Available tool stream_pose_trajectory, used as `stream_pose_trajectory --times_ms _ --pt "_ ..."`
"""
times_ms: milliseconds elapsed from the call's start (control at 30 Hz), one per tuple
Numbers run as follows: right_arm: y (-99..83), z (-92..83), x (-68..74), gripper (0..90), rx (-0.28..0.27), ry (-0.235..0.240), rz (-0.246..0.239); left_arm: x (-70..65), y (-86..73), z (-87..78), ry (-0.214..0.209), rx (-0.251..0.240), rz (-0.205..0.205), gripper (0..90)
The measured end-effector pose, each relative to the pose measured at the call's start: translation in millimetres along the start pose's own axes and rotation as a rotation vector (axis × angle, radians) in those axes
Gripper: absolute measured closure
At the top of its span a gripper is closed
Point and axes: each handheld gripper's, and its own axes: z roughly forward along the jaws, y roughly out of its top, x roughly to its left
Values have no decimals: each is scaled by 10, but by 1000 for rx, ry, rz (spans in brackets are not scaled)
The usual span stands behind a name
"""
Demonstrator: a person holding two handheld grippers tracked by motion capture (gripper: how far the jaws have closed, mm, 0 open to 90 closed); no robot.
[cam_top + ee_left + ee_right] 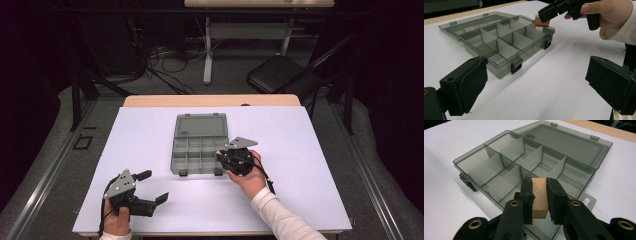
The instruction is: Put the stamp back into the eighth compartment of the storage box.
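White tabletop (150, 150), open divided box (529, 167) at its middle.
Right hand-held gripper (539, 195) is clamped on a wood block (540, 195) above the box's near corner; left hand-held gripper (147, 187) rests apart, empty. Released off-centre, the block could catch 1 divider or the rim.

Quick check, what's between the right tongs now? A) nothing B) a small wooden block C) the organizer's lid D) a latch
B: the right tongs are clamped on a small wooden block, held above the near corner of the open organizer box.
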Motion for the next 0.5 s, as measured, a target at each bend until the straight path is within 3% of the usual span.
stream_pose_trajectory --times_ms 500 --pt "38 53 -86 761 69 7 17 1 -1 3 -1 -1 -2 37"
